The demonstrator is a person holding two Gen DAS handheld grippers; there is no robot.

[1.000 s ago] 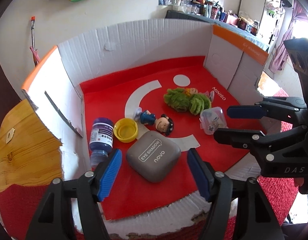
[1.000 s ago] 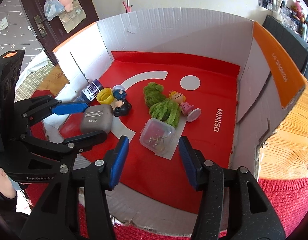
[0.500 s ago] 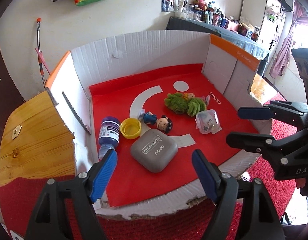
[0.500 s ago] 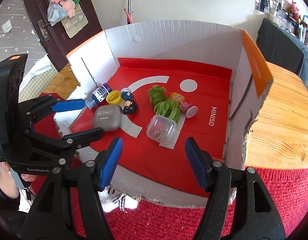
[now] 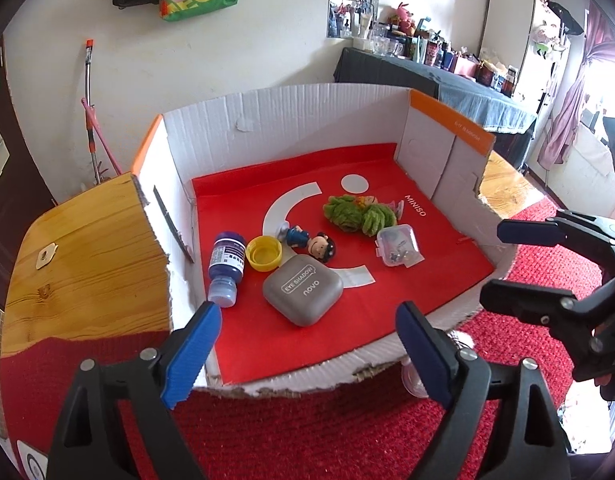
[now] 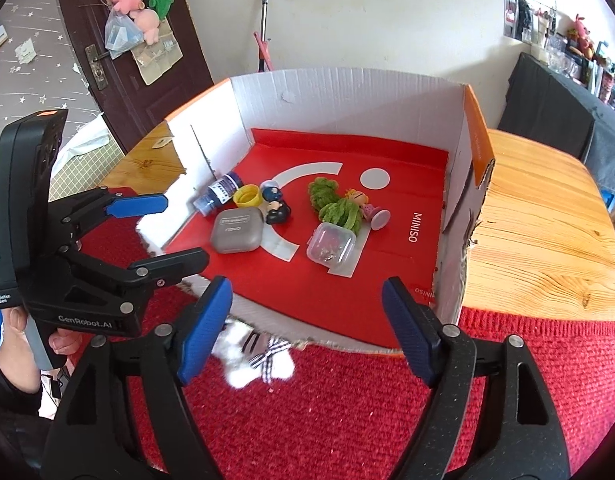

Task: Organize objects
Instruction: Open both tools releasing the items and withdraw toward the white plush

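Over the box [image 5: 291, 128], opening jaws (empty)

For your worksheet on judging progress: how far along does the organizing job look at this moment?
Done: the blue bottle, yellow cap, eye shadow case, dark-haired figurine, green fuzzy toy and clear plastic box lie inside the cardboard box. In hand: nothing; the left gripper and right gripper are opening, empty. Left: possibly the white fluffy item outside.
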